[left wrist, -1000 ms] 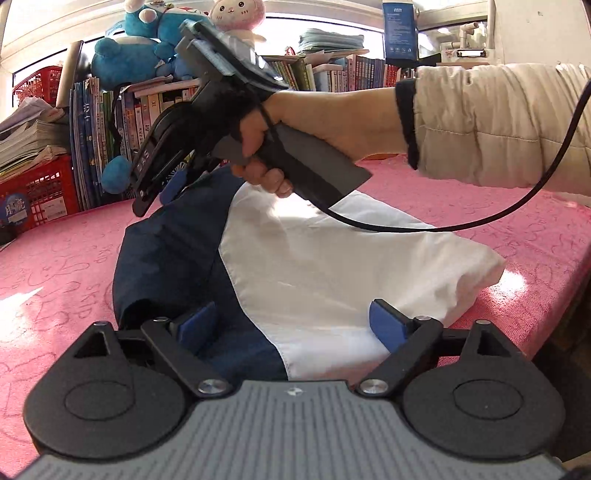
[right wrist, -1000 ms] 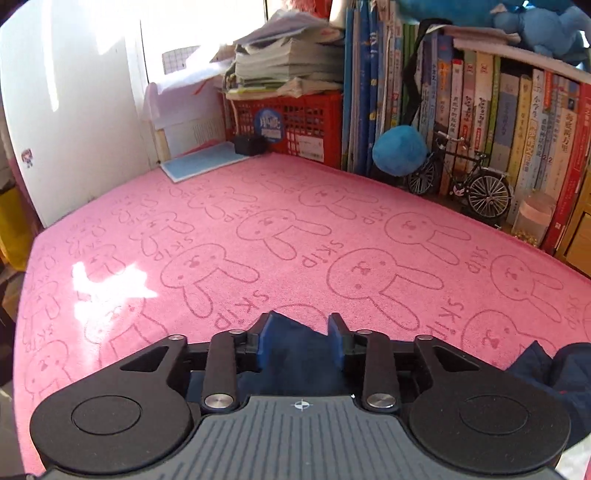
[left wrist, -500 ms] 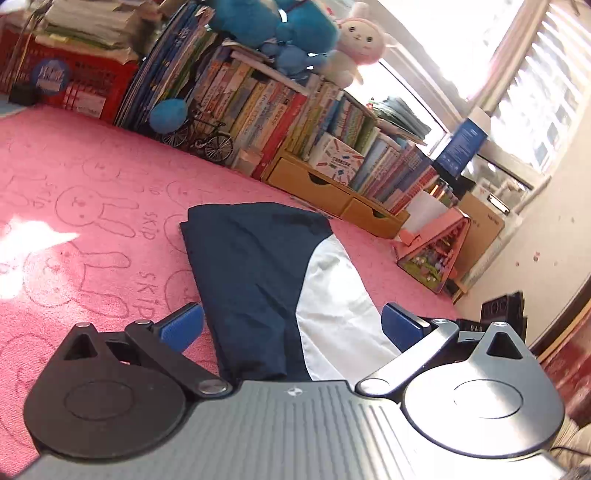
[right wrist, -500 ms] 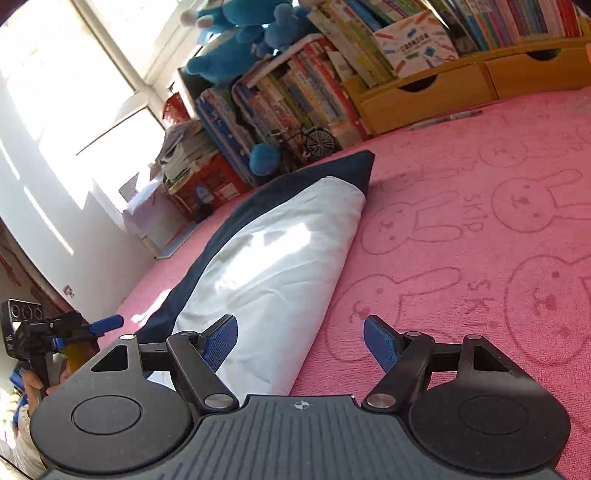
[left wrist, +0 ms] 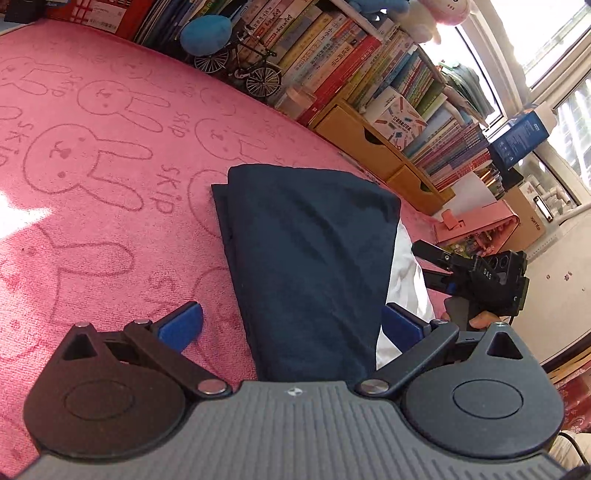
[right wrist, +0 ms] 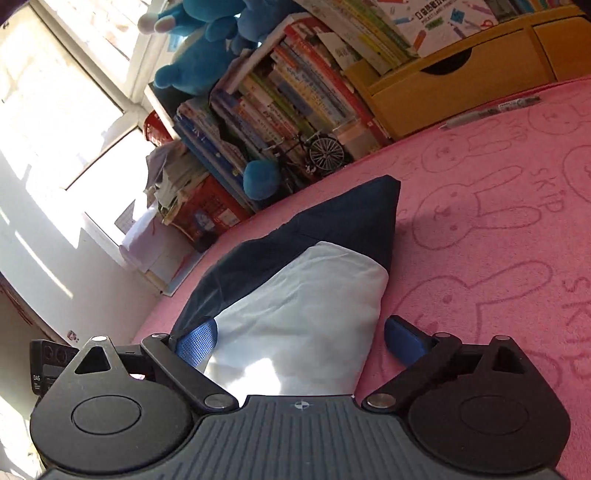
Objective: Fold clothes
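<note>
A folded navy and white garment lies on the pink rabbit-print cover. My left gripper is open, with its blue pads on either side of the navy end and the cloth between them, not pinched. From the opposite end, my right gripper straddles the white part of the garment. Its jaws are opening wide, with cloth between the pads but no grip. In the left wrist view the right gripper shows beyond the garment, held by a hand.
Books line the far edge, with a toy bicycle, a blue plush ball and yellow drawers in front. A pen lies near the drawers. A red basket stands by the window wall.
The right gripper, shut on navy cloth a second ago, has let go and spread wide. Both hands rolled and swung to opposite ends of the garment. The left gripper stayed open.
</note>
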The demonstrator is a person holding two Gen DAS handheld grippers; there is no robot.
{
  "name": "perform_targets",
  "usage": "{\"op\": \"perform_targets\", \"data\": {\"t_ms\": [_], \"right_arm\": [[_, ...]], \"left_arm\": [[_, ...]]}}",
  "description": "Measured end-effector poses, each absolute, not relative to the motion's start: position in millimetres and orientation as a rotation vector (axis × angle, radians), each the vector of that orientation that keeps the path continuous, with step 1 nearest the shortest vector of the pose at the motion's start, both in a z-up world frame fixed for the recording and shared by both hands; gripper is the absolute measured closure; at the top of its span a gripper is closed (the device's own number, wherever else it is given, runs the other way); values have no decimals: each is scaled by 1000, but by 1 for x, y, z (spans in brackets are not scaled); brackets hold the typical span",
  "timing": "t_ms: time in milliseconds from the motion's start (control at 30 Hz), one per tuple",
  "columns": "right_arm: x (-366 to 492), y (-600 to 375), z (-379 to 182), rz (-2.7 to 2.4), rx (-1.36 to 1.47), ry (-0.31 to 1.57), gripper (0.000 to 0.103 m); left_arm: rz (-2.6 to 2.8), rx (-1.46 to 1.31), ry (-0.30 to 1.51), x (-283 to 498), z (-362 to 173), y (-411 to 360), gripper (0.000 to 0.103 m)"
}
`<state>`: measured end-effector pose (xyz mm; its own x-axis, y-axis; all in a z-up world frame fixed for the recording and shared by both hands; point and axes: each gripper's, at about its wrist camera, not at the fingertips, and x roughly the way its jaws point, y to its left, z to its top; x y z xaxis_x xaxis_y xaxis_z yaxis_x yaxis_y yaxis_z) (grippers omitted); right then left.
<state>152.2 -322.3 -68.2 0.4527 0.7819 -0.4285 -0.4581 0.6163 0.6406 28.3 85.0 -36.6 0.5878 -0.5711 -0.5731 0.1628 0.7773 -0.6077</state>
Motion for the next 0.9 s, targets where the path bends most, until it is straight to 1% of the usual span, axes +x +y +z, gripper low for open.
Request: {"op": "perform_targets", "data": {"t_ms": [167,233,267,300,333,367,400,467,533,633,700,800,867,900], "right_arm": [[179,-295,-68,841,452,777,0],[183,-291,-70,838,480,777,17],[180,-292,-69,846,488,762,34],[177,-294,-69,855,497,746,45],[174,-300,-66,875,528,718,50],[170,-305,-63,896,560,690,58],[165,-313,-58,917,597,651,64],[155,-326,-50,935,630,587,67],[150,-331,-48,902,586,586,68],[155,-334,-61,829,587,665,68],[160,-335,-73,779,605,723,62],[161,-336,-79,774,627,728,54],[161,-335,-80,771,625,732,53],[160,-334,-80,770,614,735,53]], "left_arm": [[-510,-502,778,22,-39,86,0],[-528,-523,764,22,-40,90,0],[-536,-542,759,23,-41,92,0],[-545,-576,758,25,-43,96,0],[-552,-614,758,28,-44,101,0],[-558,-652,758,31,-45,106,0],[-562,-665,769,34,-45,108,0],[-564,-666,795,40,-43,108,0],[-564,-661,812,48,-43,106,0],[-560,-683,835,61,-43,105,0],[-554,-716,848,72,-45,106,0],[-546,-734,863,86,-45,102,0],[-541,-745,873,96,-46,100,2],[-536,-743,873,98,-46,97,6]]}}
